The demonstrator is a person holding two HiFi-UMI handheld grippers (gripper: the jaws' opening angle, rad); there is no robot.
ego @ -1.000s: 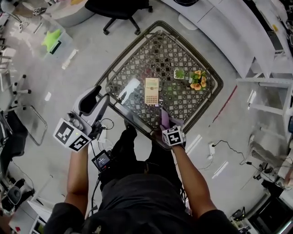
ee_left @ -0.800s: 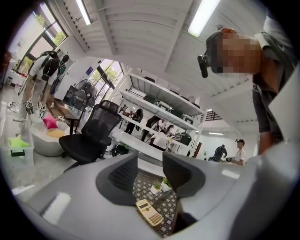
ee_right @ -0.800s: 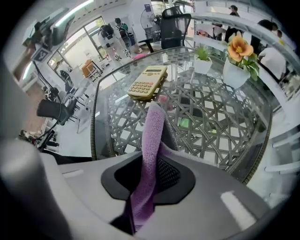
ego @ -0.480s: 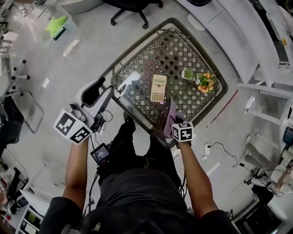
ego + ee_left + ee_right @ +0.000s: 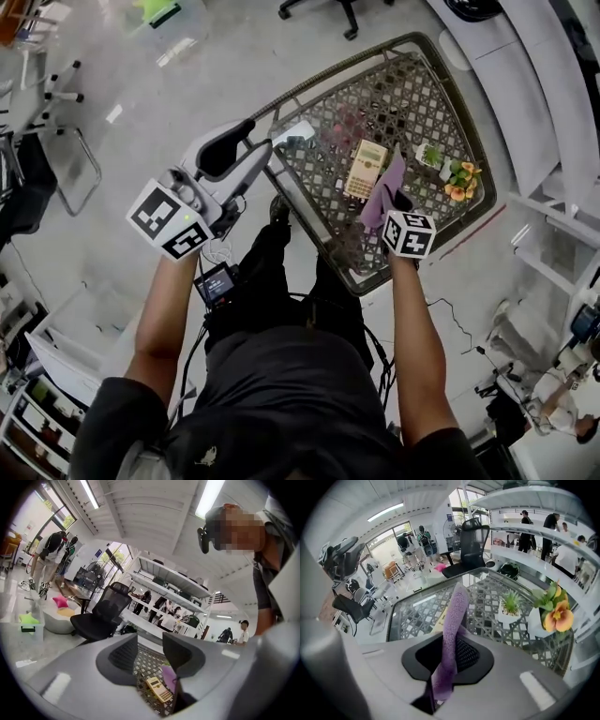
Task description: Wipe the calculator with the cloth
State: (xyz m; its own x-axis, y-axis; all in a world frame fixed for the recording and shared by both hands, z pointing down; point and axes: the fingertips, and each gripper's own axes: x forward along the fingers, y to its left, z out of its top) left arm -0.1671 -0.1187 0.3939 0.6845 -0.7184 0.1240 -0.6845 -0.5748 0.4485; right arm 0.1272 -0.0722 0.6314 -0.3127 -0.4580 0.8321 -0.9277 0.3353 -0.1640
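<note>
Right gripper view: jaws pinch a limp purple cloth (image 5: 453, 618); left gripper (image 5: 150, 645) jaws gape, empty.

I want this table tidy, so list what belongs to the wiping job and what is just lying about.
Job: calculator; purple cloth, clamped in the right hand-held gripper.
Lying about: small green potted plant; pot of orange flowers; office chair.

The left gripper (image 5: 151, 651), jaws apart, frames the calculator (image 5: 158, 689) and cloth (image 5: 168, 675).
</note>
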